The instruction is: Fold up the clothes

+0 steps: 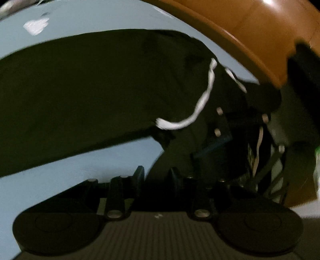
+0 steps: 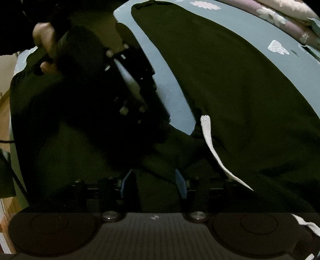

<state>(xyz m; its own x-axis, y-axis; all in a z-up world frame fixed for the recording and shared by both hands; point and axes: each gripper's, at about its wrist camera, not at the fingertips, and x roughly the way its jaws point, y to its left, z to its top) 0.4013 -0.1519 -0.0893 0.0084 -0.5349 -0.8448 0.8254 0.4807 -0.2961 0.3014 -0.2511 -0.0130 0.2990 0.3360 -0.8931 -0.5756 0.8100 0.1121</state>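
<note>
A dark green garment (image 1: 80,90) with a white drawstring (image 1: 202,102) lies spread on a pale blue sheet (image 1: 80,24). My left gripper (image 1: 157,174) is at the garment's near edge, its fingers drawn close with a fold of dark cloth pinched between them. In the right wrist view the same garment (image 2: 230,90) and its drawstring (image 2: 210,144) run away to the upper right. My right gripper (image 2: 154,184) stands open over the cloth, blue pads well apart and not pressing on it. A hand (image 2: 44,48) holds the left gripper's black frame (image 2: 130,80) just left of it.
A brown wooden bed edge (image 1: 250,36) curves across the upper right of the left wrist view. Flower-printed bedding (image 2: 280,12) is piled at the far right of the sheet (image 2: 172,96). Bare floor shows at the left edge (image 2: 5,120).
</note>
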